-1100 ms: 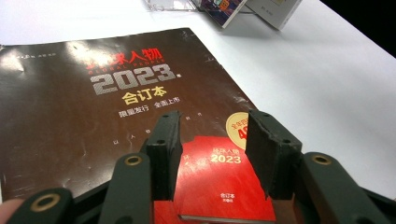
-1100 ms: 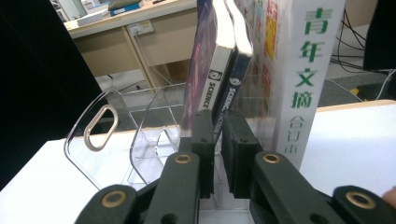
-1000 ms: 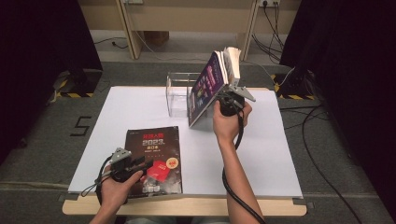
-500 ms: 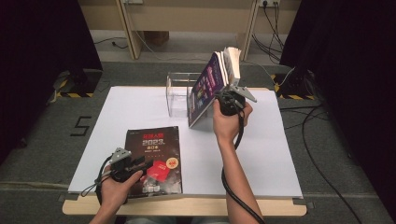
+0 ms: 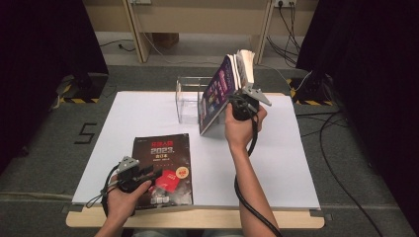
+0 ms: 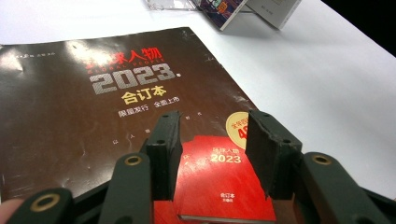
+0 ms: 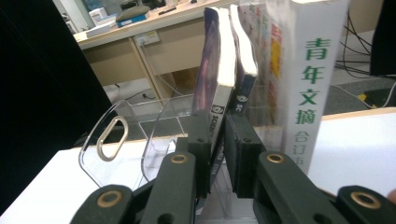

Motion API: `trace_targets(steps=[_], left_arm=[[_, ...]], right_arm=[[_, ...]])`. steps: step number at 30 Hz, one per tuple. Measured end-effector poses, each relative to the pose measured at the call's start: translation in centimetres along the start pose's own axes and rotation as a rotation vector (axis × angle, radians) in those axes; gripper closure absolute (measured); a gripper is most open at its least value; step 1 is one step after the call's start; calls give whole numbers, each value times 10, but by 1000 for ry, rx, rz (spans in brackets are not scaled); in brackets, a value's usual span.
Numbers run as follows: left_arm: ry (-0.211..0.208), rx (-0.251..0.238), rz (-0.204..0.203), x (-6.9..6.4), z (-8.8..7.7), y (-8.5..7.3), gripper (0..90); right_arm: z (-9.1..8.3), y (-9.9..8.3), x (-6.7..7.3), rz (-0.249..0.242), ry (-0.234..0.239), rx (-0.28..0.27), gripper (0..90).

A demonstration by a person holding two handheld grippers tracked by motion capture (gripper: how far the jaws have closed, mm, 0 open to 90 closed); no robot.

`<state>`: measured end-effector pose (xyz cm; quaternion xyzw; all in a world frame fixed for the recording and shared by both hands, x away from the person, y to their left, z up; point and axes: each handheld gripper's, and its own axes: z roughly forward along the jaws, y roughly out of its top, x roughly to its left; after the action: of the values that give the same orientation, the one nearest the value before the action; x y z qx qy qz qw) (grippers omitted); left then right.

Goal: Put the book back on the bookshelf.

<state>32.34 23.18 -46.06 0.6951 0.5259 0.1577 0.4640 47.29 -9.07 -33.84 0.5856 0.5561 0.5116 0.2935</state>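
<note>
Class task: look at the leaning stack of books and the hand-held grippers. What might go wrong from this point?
1. The right gripper, whose jaws have just been closing, pinches one thin purple book among several leaning books; the white-spined book beside it seems ungripped and may topple.
2. The stack tilts beside the clear acrylic rack; a push might shift the rack.
3. The left gripper rests open over the brown magazine near the table edge; dragging could slide it off.

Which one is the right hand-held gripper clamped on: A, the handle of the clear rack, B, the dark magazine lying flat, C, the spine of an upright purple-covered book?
C: the right hand-held gripper has its jaws closed on the spine of the upright purple-covered book, beside the clear rack.
</note>
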Motion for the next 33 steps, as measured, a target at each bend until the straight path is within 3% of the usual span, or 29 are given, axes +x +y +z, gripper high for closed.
trace_targets(steps=[6,14,25,33], left_arm=[[0,0,-1,0,0,0,547],[1,1,0,0,0,0,547],[1,2,0,0,0,0,547],[2,0,-1,0,0,0,547]], right_arm=[[4,4,5,-11,10,5,805],[9,10,6,9,21,20,815],[14,8,4,17,-5,2,812],[9,3,6,-31,-36,1,784]])
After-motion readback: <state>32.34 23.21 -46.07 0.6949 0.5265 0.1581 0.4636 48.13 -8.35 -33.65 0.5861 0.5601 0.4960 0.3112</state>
